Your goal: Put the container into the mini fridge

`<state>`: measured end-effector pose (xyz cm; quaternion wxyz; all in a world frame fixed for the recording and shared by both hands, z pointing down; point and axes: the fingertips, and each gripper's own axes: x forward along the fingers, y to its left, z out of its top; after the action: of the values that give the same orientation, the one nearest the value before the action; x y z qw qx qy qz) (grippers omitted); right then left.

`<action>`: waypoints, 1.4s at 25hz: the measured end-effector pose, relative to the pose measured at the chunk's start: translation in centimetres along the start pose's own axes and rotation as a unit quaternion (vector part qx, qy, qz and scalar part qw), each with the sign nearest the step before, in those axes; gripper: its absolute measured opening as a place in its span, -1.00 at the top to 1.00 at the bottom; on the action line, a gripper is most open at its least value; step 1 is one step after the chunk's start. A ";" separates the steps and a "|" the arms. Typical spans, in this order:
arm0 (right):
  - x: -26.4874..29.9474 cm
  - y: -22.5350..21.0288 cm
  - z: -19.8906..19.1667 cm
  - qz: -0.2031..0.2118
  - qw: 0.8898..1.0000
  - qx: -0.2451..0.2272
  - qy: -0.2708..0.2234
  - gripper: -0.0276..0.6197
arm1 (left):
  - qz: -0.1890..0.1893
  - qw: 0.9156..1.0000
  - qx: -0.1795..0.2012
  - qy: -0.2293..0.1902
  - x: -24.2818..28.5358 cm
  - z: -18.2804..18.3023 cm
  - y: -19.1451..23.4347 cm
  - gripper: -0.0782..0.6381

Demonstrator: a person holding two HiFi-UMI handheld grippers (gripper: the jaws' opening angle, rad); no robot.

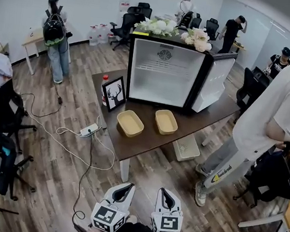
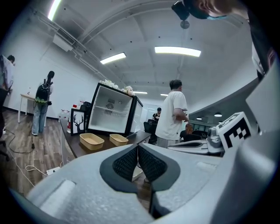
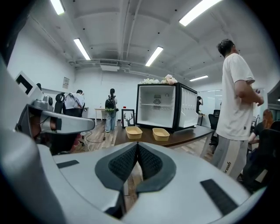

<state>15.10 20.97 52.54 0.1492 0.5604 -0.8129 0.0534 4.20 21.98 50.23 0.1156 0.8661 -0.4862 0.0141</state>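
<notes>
My left gripper [image 1: 124, 188] and right gripper [image 1: 166, 193] are pinched closed, empty. At 12 o'clock a container [image 1: 130, 122] and a second container [image 1: 166, 122] sit on the table [image 1: 131, 145] before the open fridge [image 1: 163, 72].

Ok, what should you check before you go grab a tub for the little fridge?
1. Mini fridge door open: ok.
2. Room inside the fridge: ok, shelves look bare.
3. Left-hand container and right-hand container on the table, uncovered: ok.
4. Left gripper and right gripper empty: ok.
5. Jaws open for grabbing: not ok, both shut.
6. Grippers near a container: not ok, short of the table.
</notes>
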 end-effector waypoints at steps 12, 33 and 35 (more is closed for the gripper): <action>2.0 -1.3 -1.1 0.049 0.998 0.007 0.024 0.78 | 0.024 1.000 0.002 0.018 2.5 -0.4 0.6 0.76; 16.0 1.1 2.0 0.124 0.990 -0.047 0.053 0.64 | 0.047 0.998 -0.021 0.030 10.6 1.0 12.0 0.76; 18.0 1.4 2.5 0.131 0.988 -0.059 0.058 0.64 | 0.049 0.998 -0.023 0.027 11.6 1.3 13.4 0.76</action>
<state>7.40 4.75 55.72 0.2201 0.4352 -0.8711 0.0570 -1.18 5.26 53.04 0.1480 0.8376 -0.5249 0.0320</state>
